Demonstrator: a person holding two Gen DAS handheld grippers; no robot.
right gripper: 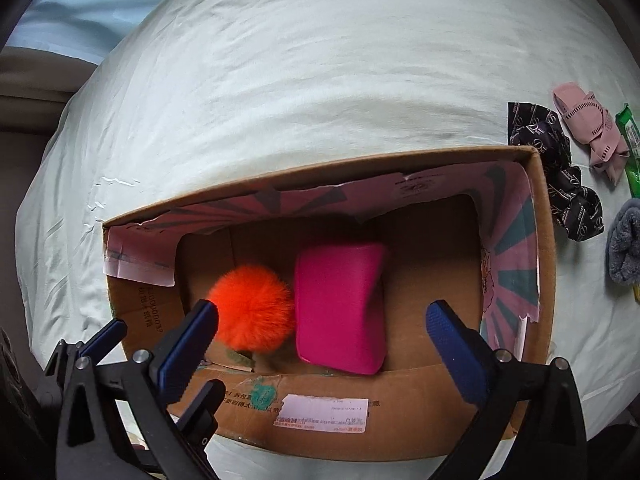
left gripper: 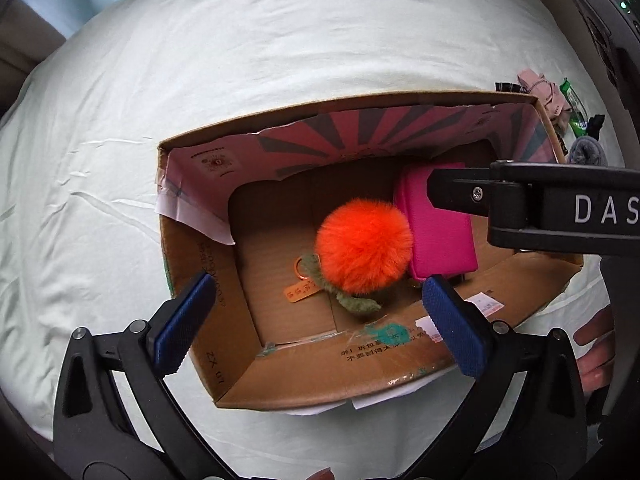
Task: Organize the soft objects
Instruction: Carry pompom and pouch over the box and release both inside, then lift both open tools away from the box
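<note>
1. In the middle of both frames, a cardboard box sits open on the bed, and two soft things already lie on its floor: an orange pompom keychain with a green felt leaf and a tag, and just beside it, touching, a magenta pouch.
2. The left claw hangs over the box's near wall, spread wide and holding nothing.
3. The right claw is likewise wide and empty above the box; in the left wrist view its black body crosses in from the right edge over the pouch.
4. Still out on the sheet, at the right edge of the right wrist frame: a pink bow, a dark patterned bow, a grey fuzzy item and a green packet, partly cut off.
5. I'd judge the job under halfway: two in, several left outside the box's right wall.
</note>
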